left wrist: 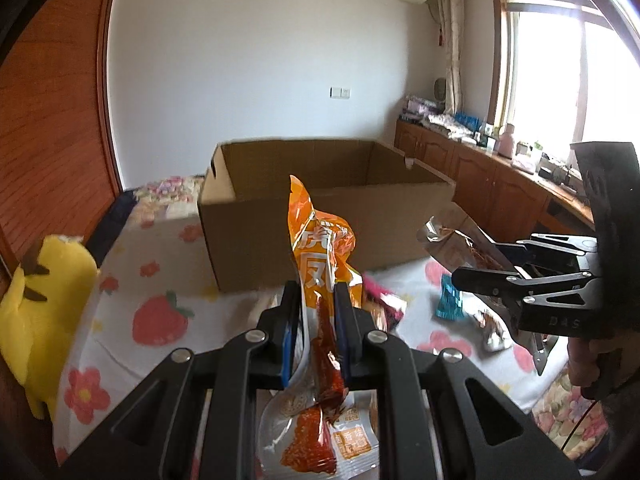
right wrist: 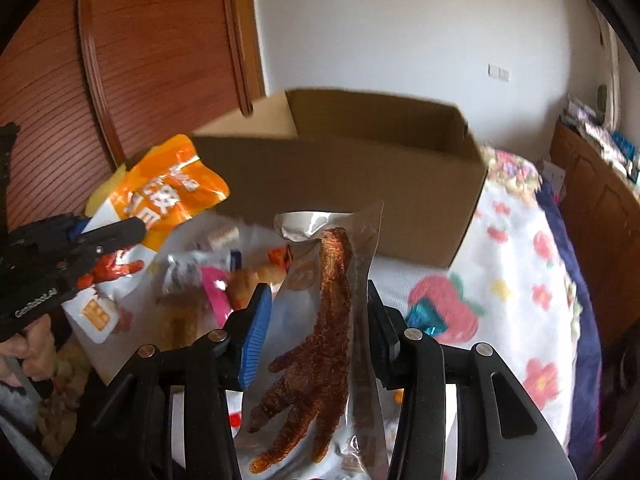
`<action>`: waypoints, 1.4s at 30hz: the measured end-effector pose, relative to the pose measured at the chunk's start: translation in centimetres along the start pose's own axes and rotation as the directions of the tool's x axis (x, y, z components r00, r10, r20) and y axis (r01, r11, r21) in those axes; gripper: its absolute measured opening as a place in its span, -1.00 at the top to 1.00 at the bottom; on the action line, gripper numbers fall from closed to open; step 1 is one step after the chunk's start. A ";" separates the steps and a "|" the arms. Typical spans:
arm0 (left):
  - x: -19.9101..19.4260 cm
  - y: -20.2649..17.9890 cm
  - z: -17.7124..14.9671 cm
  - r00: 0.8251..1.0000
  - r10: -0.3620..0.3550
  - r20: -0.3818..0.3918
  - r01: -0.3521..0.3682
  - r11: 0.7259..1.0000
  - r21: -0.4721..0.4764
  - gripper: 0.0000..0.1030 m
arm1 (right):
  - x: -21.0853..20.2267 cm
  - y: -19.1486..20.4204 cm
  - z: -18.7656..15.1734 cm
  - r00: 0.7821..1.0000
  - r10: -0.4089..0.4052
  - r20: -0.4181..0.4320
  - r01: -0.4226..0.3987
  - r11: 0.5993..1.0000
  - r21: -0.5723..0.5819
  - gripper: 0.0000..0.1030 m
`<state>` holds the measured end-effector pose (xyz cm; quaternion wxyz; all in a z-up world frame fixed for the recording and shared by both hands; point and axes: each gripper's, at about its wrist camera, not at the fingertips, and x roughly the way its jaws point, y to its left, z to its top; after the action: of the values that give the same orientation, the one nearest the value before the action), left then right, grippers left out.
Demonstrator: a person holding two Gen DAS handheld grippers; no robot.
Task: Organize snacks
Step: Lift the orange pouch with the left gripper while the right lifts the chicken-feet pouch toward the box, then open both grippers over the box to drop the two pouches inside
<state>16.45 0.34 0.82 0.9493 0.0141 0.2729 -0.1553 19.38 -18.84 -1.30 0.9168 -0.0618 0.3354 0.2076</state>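
Gripping an orange packet, the left hand-held gripper is clamped tight on its middle. The right hand-held gripper, jaws partly apart, grasps a clear chicken-foot packet. Both packets hang above the floral bed, before an open box. More snacks lie below.

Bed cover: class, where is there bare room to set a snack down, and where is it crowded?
Free: the flowered cover between the yellow plush toy and the cardboard box, and the stretch right of the box. Crowded: the loose snack packets in front of the box.
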 end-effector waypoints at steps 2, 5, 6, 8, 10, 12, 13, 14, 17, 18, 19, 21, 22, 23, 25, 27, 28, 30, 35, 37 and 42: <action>0.0 0.1 1.0 1.000 -0.001 0.019 0.001 1.000 0.004 0.72 | -0.2 0.0 1.3 1.000 0.002 0.018 -0.001 1.000 -0.017 0.14; 0.0 0.5 2.9 0.999 -0.006 0.050 0.006 1.000 0.003 0.72 | -0.8 -0.1 3.4 0.998 0.000 0.055 0.002 0.999 -0.043 0.13; 0.2 0.7 3.5 0.998 -0.005 0.060 0.005 1.000 0.002 0.72 | -1.0 -0.2 4.2 0.998 0.000 0.066 0.004 0.999 -0.050 0.13; 0.5 1.0 4.7 0.997 -0.002 0.076 0.001 1.000 0.005 0.72 | -1.0 -0.4 5.2 0.997 0.001 0.083 0.004 0.998 -0.059 0.13; 1.0 1.3 6.0 0.996 0.004 0.093 -0.005 1.000 0.010 0.72 | -0.9 -0.5 6.6 0.995 0.000 0.102 0.008 0.997 -0.074 0.13; 1.5 1.7 7.3 0.994 0.010 0.110 -0.012 1.000 0.015 0.72 | -0.8 -0.6 7.7 0.993 0.001 0.116 0.009 0.996 -0.087 0.13; 1.9 2.0 7.9 0.993 0.014 0.118 -0.016 1.000 0.016 0.72 | -0.6 -0.7 8.4 0.992 0.001 0.124 0.011 0.996 -0.093 0.13; 2.2 2.2 8.5 0.992 0.017 0.124 -0.019 1.000 0.016 0.72 | -0.3 -0.7 8.8 0.992 0.002 0.129 0.011 0.995 -0.096 0.13; 3.4 3.0 9.9 0.991 0.021 0.134 -0.023 1.000 0.015 0.72 | 0.6 -1.0 10.3 0.990 0.006 0.141 0.010 0.994 -0.106 0.13; 4.0 3.3 10.5 0.990 0.025 0.138 -0.027 0.999 0.017 0.72 | 1.0 -1.2 10.8 0.989 0.005 0.145 0.011 0.994 -0.108 0.13; 4.5 3.4 10.9 0.990 0.027 0.141 -0.031 0.999 0.021 0.72 | 1.2 -1.3 11.1 0.989 0.005 0.148 0.011 0.994 -0.109 0.13; 5.4 3.7 11.7 0.989 0.026 0.146 -0.029 0.999 0.022 0.72 | 1.9 -1.7 11.9 0.988 0.004 0.153 0.013 0.994 -0.112 0.13; 5.9 3.9 11.9 0.989 0.022 0.144 -0.026 0.999 0.022 0.72 | 2.1 -1.9 12.3 0.988 0.002 0.155 0.016 0.993 -0.113 0.13; 6.5 4.0 12.2 0.990 0.021 0.142 -0.024 0.999 0.023 0.72 | 2.5 -2.1 12.7 0.988 0.001 0.157 0.017 0.993 -0.113 0.13; 7.8 4.3 12.8 0.990 0.019 0.141 -0.022 1.000 0.023 0.72 | 3.3 -2.6 13.3 0.987 0.000 0.159 0.018 0.993 -0.114 0.13; 9.1 4.7 13.1 0.991 0.017 0.132 -0.020 1.000 0.022 0.72 | 4.4 -3.1 14.0 0.987 -0.009 0.163 0.028 0.993 -0.117 0.13; 9.6 4.8 13.3 0.992 0.017 0.126 -0.020 1.000 0.022 0.72 | 4.8 -3.4 14.1 0.987 -0.007 0.162 0.026 0.993 -0.116 0.13; 10.8 5.0 13.5 0.993 0.020 0.119 -0.022 1.000 0.017 0.72 | 6.0 -4.0 14.9 0.987 -0.002 0.160 0.019 0.994 -0.110 0.13; 13.3 5.6 14.0 0.994 0.026 0.104 -0.028 0.999 0.019 0.72 | 8.2 -4.9 16.2 0.987 -0.022 0.158 0.040 0.993 -0.113 0.12; 14.0 5.6 13.9 0.994 0.030 0.100 -0.032 0.999 0.019 0.71 | 8.9 -5.1 16.4 0.987 -0.033 0.160 0.051 0.992 -0.112 0.12; 15.9 5.8 13.5 0.997 0.024 0.075 -0.024 1.000 -0.002 0.70 | 10.2 -4.9 16.2 0.987 -0.072 0.144 0.089 0.989 -0.120 0.11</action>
<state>37.93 -0.18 3.67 0.9607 0.0110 0.2370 -0.1440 38.04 -15.73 4.48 0.9400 -0.1184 0.2538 0.1949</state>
